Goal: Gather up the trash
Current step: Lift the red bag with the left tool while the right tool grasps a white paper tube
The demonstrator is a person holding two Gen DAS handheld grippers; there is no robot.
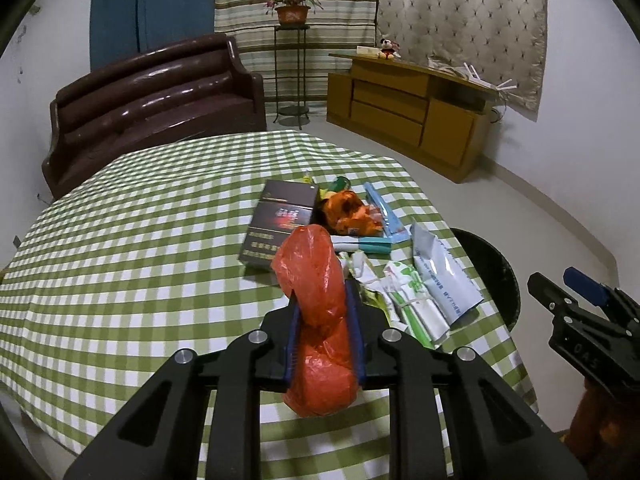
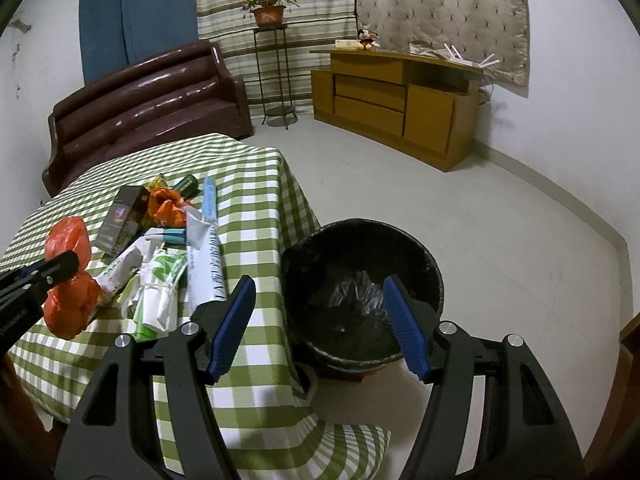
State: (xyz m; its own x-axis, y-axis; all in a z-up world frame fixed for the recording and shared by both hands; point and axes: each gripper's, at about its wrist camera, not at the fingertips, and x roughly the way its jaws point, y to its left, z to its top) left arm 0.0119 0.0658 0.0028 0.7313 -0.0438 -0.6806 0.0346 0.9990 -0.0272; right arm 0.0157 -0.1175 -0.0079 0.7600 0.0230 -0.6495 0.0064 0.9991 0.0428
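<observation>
Left wrist view: the left gripper (image 1: 320, 304) pinches a crumpled red plastic bag (image 1: 316, 300) above the checked table (image 1: 120, 240), with wrappers (image 1: 408, 296) and a dark box (image 1: 280, 220) unsorted at one o'clock. Right wrist view: the right gripper (image 2: 320, 320) gapes wide and empty over the black bin (image 2: 360, 280), which looks nearly bare, so most collecting remains.

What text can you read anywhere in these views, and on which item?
"DAS": on the right gripper body, faint.
Dark box: print too blurred to read.
Grey-white pouch: print too small to read.
Green-white wrappers: unreadable.
Left gripper body: partial white lettering, cut off, unreadable.
</observation>
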